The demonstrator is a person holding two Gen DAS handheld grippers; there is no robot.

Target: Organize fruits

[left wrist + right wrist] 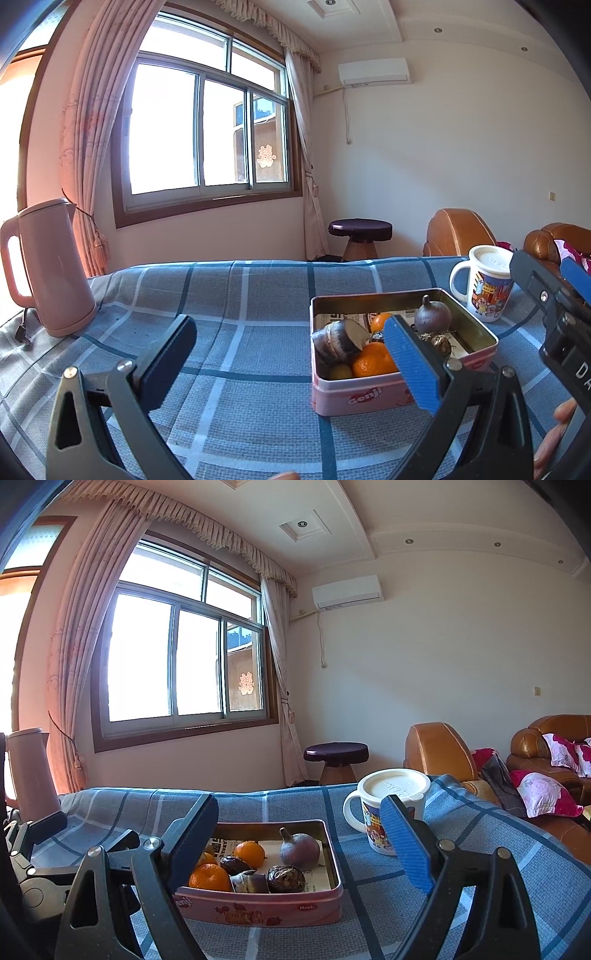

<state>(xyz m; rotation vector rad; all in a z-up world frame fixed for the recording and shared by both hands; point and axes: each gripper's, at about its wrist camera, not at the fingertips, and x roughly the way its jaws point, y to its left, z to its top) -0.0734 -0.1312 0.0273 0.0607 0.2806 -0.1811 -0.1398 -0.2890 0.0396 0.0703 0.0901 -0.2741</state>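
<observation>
plaid table | fruit tin between right claw fingers | agape

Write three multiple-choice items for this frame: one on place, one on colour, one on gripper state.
1. Where is the fruit?
A. in the tin
B. on the cloth
C. in the mug

2. What colour is the kettle?
A. white
B. pink
C. green

3. How are the hand-held grippers?
A. both shut on fruit
B. one open, one shut
C. both open, empty

Answers:
1 A: oranges lie inside the tin.
2 B: the kettle is pink.
3 C: the left hand-held gripper and right hand-held gripper hold nothing, fingers spread wide.
</observation>
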